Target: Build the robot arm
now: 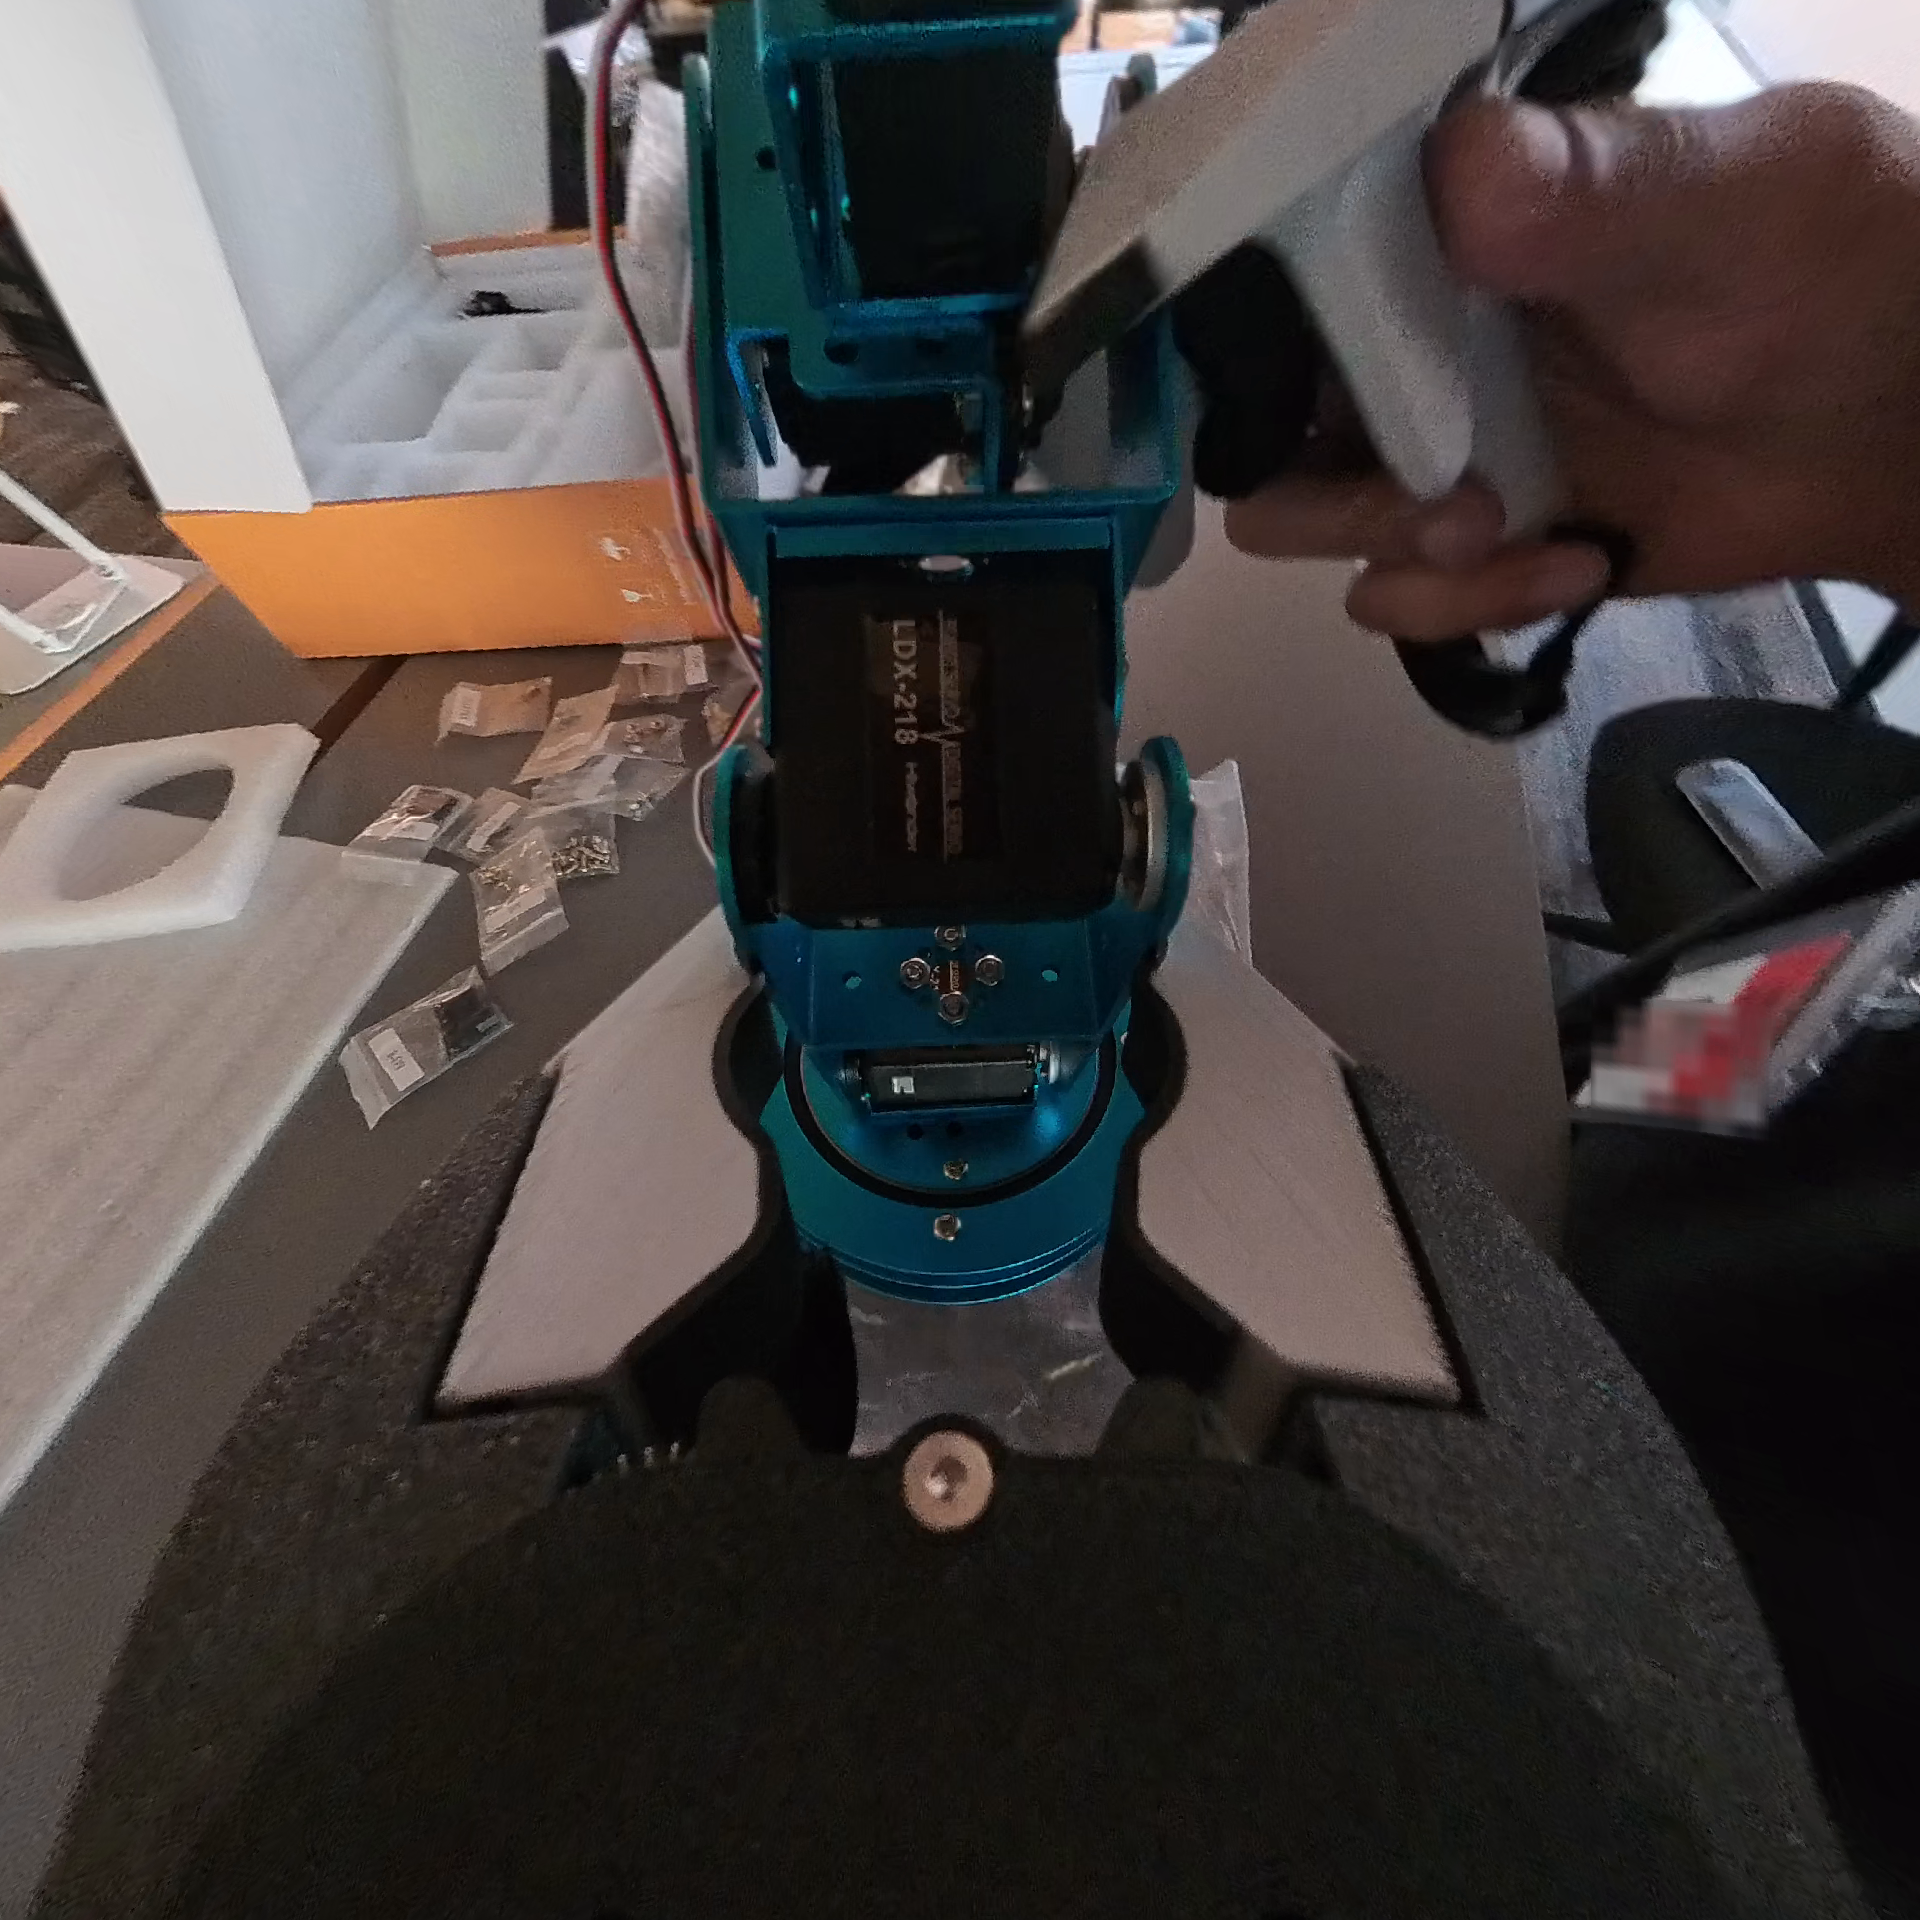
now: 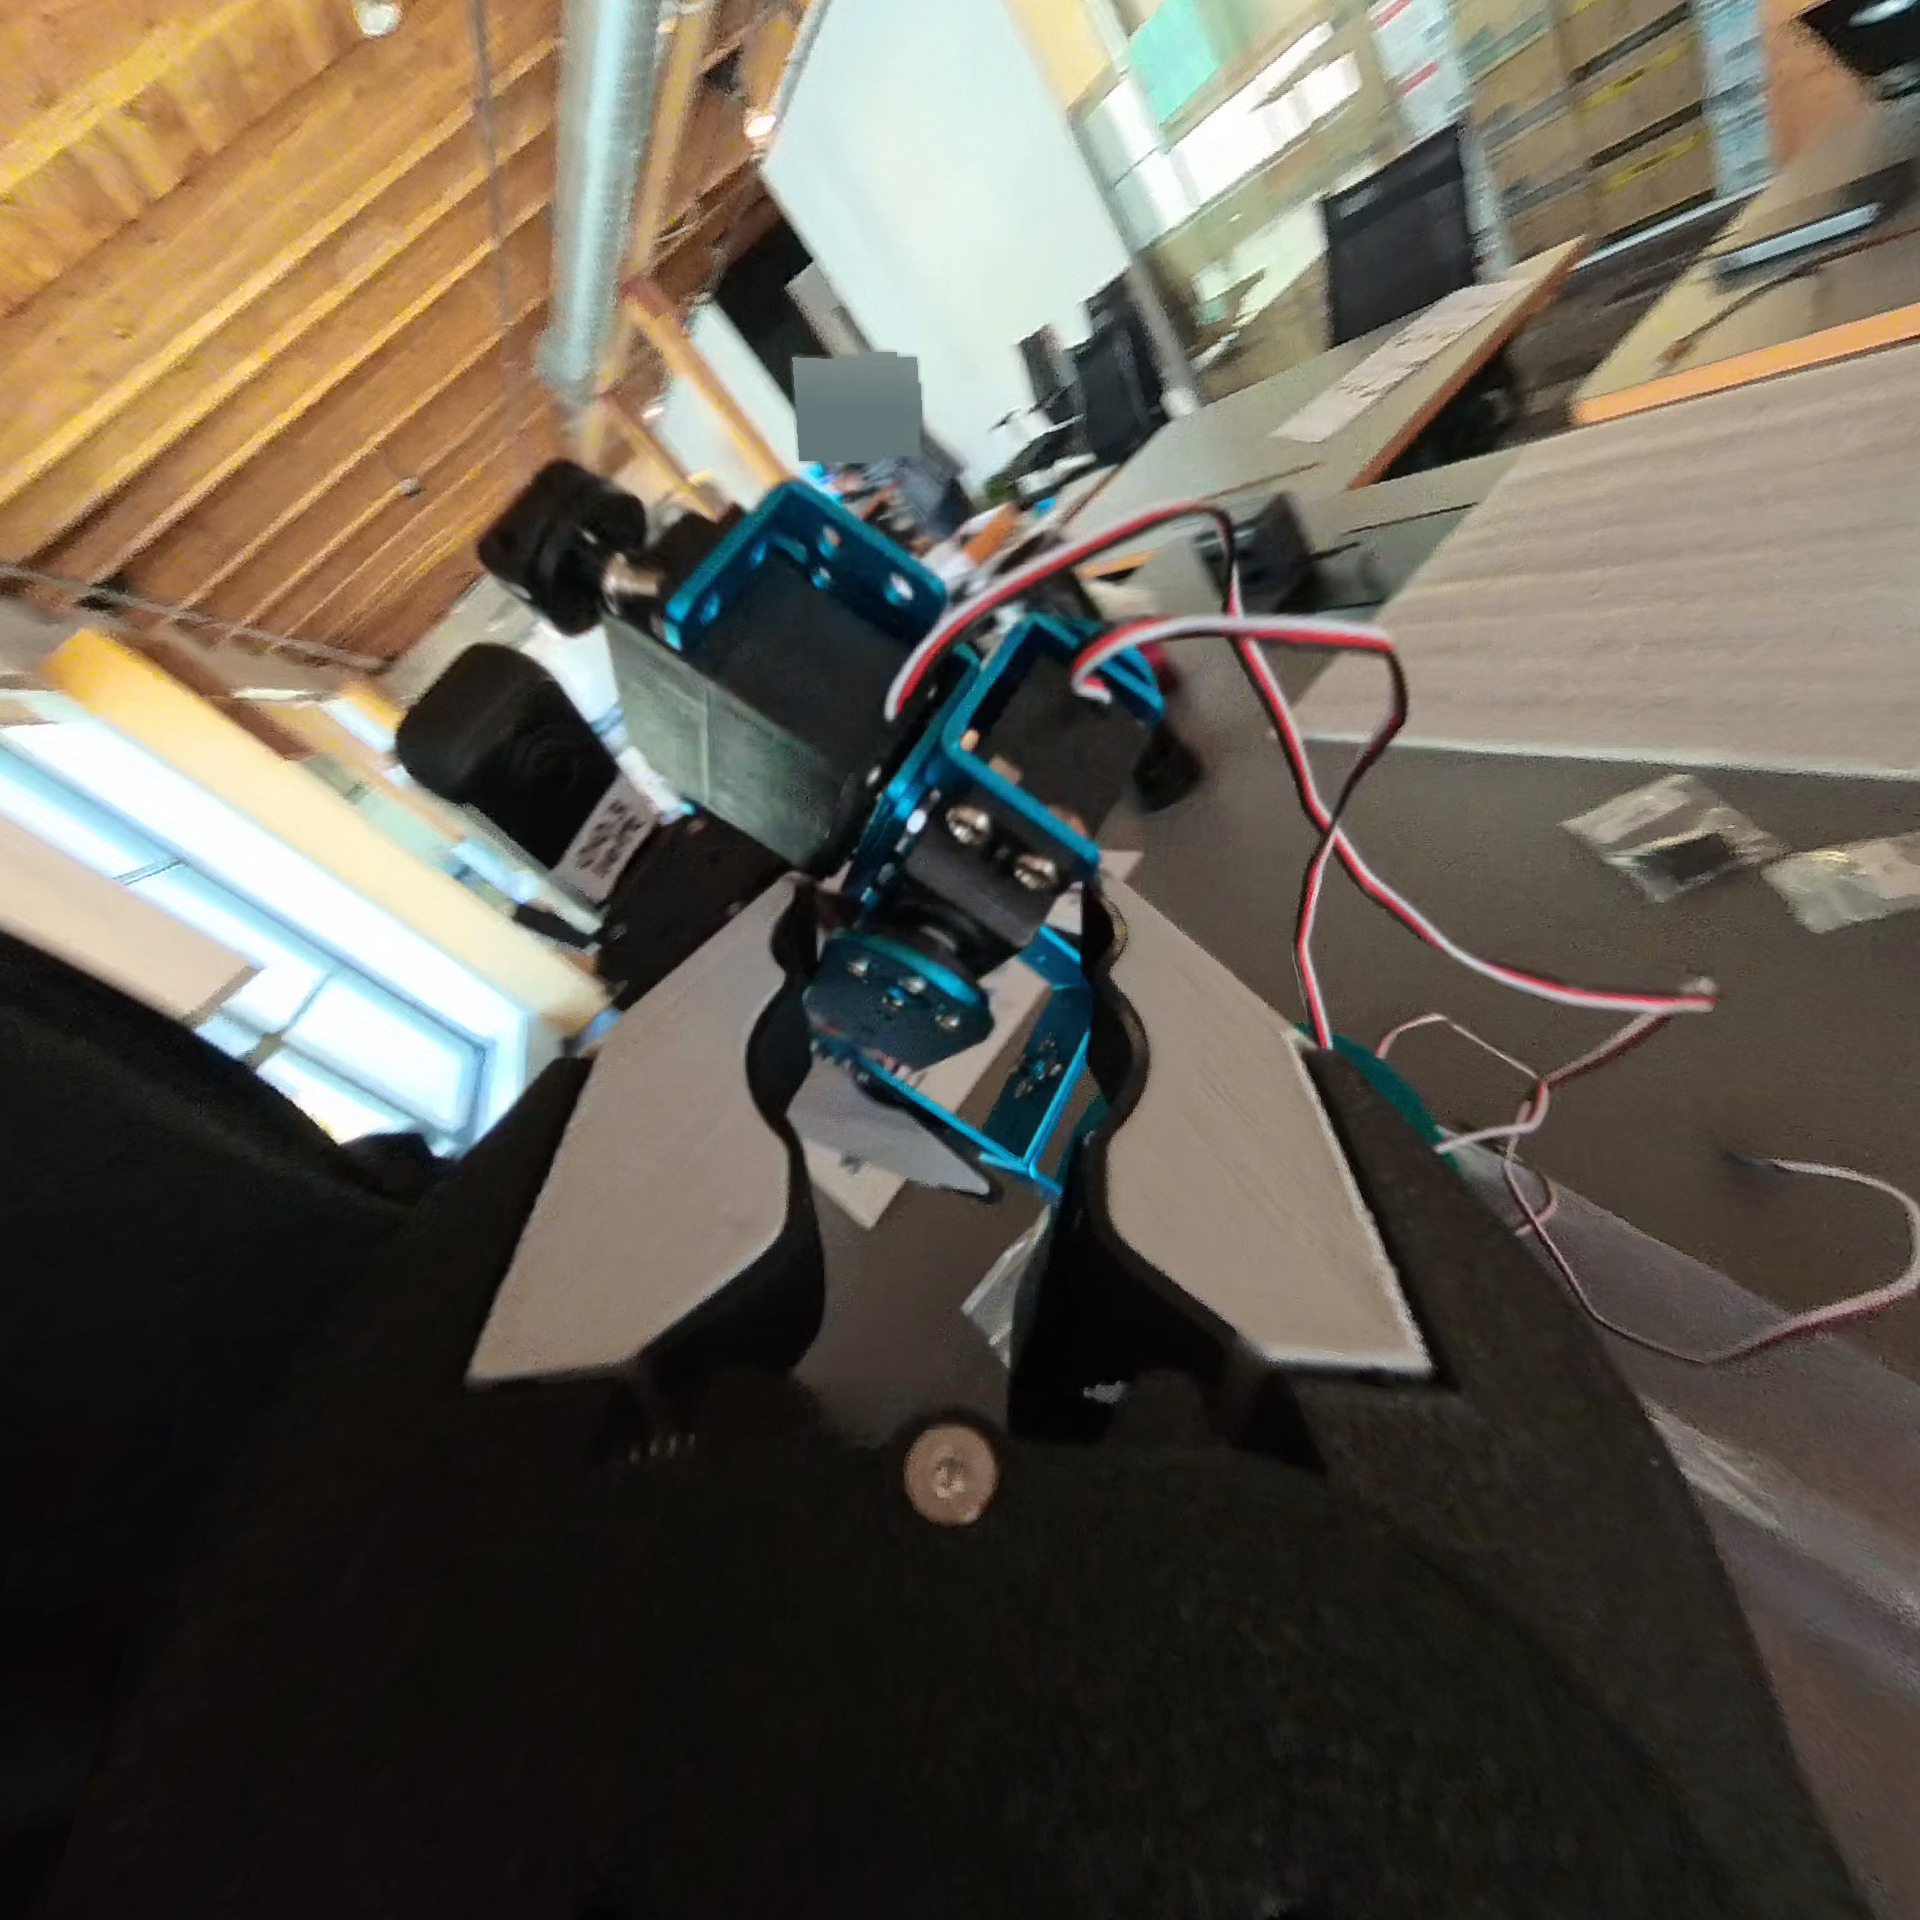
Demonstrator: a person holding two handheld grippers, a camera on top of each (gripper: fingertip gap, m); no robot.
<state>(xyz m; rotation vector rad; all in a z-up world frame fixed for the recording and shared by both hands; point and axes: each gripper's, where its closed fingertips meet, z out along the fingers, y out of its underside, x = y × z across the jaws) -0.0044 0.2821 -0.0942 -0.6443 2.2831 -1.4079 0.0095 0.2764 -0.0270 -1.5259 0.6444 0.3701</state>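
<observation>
Between both claws, blue metal arm [image 1: 940, 1039]

Blue arm [image 1: 940, 727] top cut off; room behind blurred

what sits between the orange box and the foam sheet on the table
Small clear bags of screws lie scattered on the dark table between the orange box and the foam sheet; the left wrist view shows it.

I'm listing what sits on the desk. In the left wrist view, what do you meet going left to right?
White foam piece → small parts bags → blue servo arm, gripped at its base by the left gripper → hand holding the right gripper.
</observation>
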